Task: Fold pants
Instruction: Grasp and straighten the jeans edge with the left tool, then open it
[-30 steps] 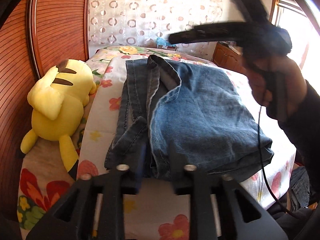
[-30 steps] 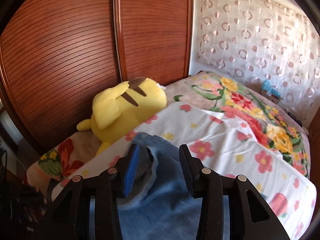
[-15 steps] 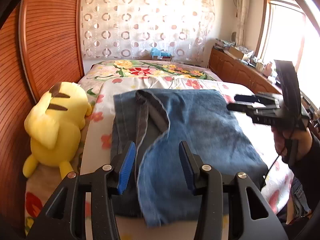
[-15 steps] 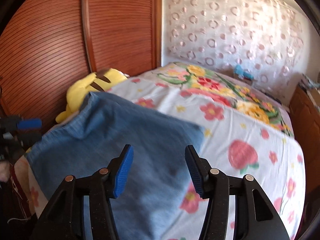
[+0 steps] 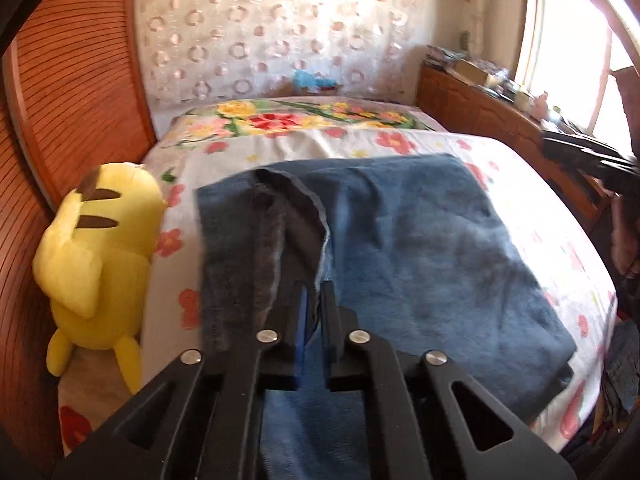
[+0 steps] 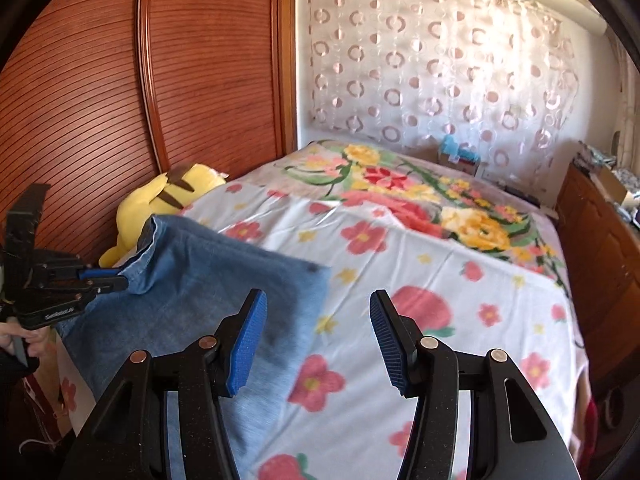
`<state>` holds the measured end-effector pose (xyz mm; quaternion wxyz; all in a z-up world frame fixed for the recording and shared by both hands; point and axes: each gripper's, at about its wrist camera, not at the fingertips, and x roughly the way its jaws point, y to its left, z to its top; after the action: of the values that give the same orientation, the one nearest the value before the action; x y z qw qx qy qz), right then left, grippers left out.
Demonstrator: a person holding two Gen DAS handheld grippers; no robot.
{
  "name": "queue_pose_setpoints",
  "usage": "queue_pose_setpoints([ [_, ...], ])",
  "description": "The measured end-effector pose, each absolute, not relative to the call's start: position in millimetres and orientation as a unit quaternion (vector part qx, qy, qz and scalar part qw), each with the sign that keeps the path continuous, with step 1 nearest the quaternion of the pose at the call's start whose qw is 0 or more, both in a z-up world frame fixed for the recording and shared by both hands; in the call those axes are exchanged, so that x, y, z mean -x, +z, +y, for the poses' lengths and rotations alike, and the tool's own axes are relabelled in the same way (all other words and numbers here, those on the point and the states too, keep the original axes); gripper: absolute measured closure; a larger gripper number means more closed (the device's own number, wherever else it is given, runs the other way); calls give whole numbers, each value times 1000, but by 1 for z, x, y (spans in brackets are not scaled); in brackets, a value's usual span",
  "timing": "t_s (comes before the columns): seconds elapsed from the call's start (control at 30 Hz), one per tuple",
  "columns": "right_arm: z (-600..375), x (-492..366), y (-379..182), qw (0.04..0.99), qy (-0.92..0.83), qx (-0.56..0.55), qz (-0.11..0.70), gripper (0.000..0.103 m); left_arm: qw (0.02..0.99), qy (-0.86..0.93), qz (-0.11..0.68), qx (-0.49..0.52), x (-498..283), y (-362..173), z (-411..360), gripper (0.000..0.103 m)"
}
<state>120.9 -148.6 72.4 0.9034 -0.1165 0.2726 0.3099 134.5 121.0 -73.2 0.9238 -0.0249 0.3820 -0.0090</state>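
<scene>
The left tongs (image 5: 316, 300) are seen clamped on an edge of the jeans (image 5: 420, 248), having just closed. The right tongs (image 6: 316, 320) are held apart, empty, above the bed (image 6: 420, 272). Folded jeans are spread on it, beside a plush (image 5: 92, 264).

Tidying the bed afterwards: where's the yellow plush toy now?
The yellow plush toy lies at the bed's left edge in the left wrist view, against the wooden wardrobe, left of the jeans.
</scene>
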Motion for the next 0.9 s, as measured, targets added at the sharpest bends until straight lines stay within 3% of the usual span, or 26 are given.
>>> queue_pose_setpoints([
  [0.4,-159,-106,47,893,325,103,293,47,925,33,373,61,-121,-78,157,97],
  [0.43,-158,-104,44,891,329,102,295,47,926,33,370,62,-119,-76,156,94],
  [0.57,-155,-100,37,887,338,103,299,47,931,30,359,55,-114,-69,148,67],
  [0.67,-158,-94,34,885,343,98,301,47,935,22,351,46,-110,-62,138,57],
  [0.9,-164,-82,24,883,344,80,309,47,940,-16,340,34,-102,-49,108,56],
])
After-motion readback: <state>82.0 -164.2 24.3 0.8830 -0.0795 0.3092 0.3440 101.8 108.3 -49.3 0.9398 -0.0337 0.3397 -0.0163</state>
